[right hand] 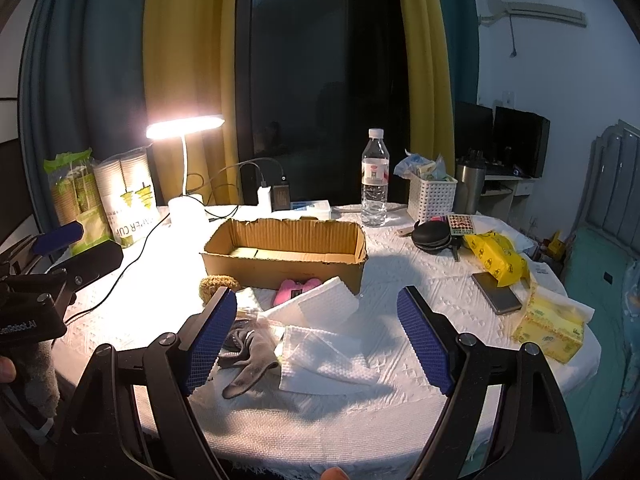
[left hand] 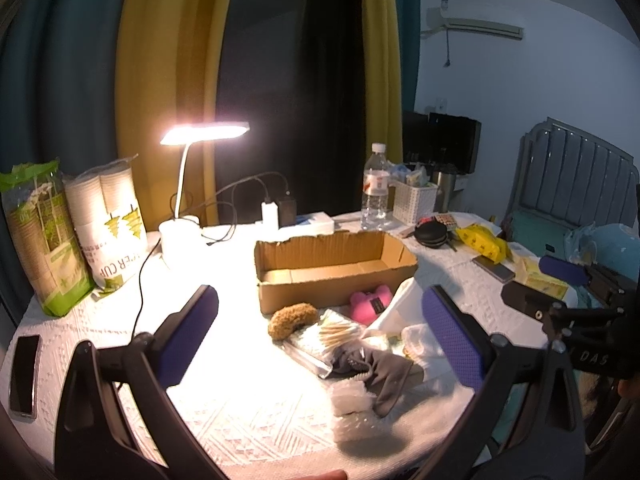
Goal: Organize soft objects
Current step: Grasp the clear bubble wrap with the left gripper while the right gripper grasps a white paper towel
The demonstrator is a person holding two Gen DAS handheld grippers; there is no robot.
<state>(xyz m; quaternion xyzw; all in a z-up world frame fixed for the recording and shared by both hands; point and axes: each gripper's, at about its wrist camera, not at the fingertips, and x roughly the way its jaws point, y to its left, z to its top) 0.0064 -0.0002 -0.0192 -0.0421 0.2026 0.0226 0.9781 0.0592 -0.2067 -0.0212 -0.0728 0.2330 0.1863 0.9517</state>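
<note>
An open cardboard box (left hand: 332,268) (right hand: 280,256) sits mid-table with nothing visible inside. In front of it lie a brown fuzzy pad (left hand: 291,319) (right hand: 216,283), a pink plush toy (left hand: 370,300) (right hand: 294,288), a bag of cotton swabs (left hand: 320,338), white foam sheets (right hand: 320,304), a folded paper towel (right hand: 324,356), a grey sock (left hand: 380,372) (right hand: 248,360) and bubble wrap (left hand: 352,404). My left gripper (left hand: 320,336) hovers open above this pile. My right gripper (right hand: 316,340) is open over the paper towel, holding nothing.
A lit desk lamp (left hand: 184,216) with trailing cables, paper cup packs (left hand: 108,224), a water bottle (right hand: 375,180), a white basket (right hand: 432,196), yellow tissue packs (right hand: 496,256) (right hand: 552,326) and phones (right hand: 498,292) (left hand: 24,376) surround the pile. A bed stands at the right.
</note>
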